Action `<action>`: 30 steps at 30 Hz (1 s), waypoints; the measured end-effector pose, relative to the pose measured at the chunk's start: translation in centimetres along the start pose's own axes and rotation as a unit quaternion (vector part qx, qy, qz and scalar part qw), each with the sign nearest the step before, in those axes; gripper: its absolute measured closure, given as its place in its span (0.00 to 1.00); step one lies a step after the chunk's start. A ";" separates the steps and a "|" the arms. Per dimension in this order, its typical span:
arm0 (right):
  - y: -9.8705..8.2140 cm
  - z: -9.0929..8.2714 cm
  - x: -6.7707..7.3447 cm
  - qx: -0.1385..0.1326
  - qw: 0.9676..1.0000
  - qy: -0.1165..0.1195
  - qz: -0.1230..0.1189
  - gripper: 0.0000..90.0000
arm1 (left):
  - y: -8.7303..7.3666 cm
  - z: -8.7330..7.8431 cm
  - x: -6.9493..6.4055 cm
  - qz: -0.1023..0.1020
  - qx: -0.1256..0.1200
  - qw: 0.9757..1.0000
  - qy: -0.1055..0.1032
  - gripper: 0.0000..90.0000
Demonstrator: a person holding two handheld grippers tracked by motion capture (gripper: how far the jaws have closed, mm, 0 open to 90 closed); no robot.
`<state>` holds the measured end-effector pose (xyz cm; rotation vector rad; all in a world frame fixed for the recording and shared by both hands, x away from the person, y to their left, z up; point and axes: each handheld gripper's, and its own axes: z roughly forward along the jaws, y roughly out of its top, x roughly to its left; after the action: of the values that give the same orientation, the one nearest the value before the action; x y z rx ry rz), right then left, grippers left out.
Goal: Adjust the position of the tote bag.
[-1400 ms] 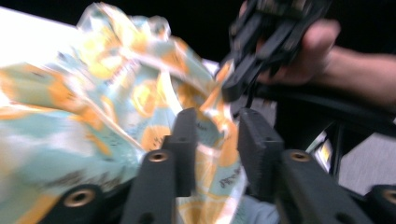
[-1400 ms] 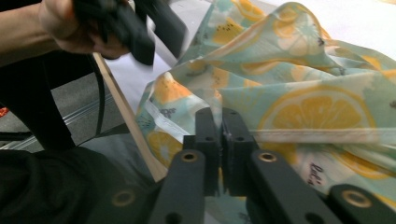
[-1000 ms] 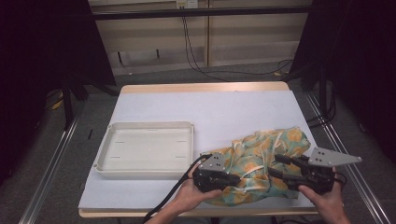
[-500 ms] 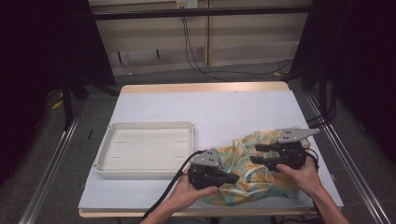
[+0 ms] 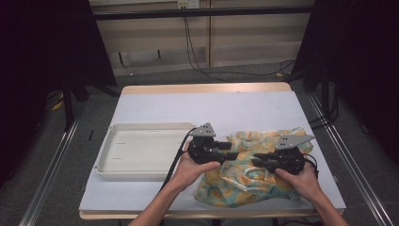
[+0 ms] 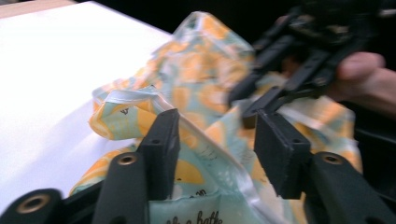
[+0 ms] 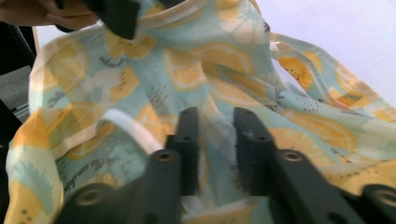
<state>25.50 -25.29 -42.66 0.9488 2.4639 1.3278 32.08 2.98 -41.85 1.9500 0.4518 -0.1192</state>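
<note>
A lemon-print cloth [image 5: 256, 172] lies crumpled near the front right corner of the surface, right of a white tray [image 5: 141, 150]. The left tongs [image 6: 215, 140] stand wide with a hemmed fold between the jaws, not yet pinched. The right tongs [image 7: 215, 140] are narrowed around a thin ridge of fabric. It looks light, limp and slippery; a hem or corner offers the surest hold.
</note>
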 end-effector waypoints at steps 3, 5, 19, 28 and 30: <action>0.0 -0.1 0.4 -0.002 1.000 -0.001 -0.003 0.99 | -0.3 0.0 1.1 -0.013 0.001 1.000 0.010 0.54; 0.2 -0.5 0.9 -0.009 1.000 0.004 -0.008 1.00 | -0.4 0.1 1.5 -0.027 -0.004 1.000 0.005 0.52; -0.4 -3.8 8.0 -0.046 0.996 0.042 -0.058 1.00 | -0.6 0.4 1.5 -0.037 0.006 0.999 -0.012 0.58; -2.6 -3.4 8.7 -0.026 0.997 0.057 -0.037 0.99 | -1.8 1.1 1.6 -0.029 0.037 0.998 -0.029 1.00; -2.7 -3.3 8.5 -0.026 0.997 0.063 -0.035 0.96 | -1.9 1.0 1.8 -0.034 0.033 0.998 -0.029 1.00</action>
<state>16.22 -23.39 -41.82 0.7827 2.5142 1.4632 33.11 3.24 -44.42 1.9915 0.4827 -0.2365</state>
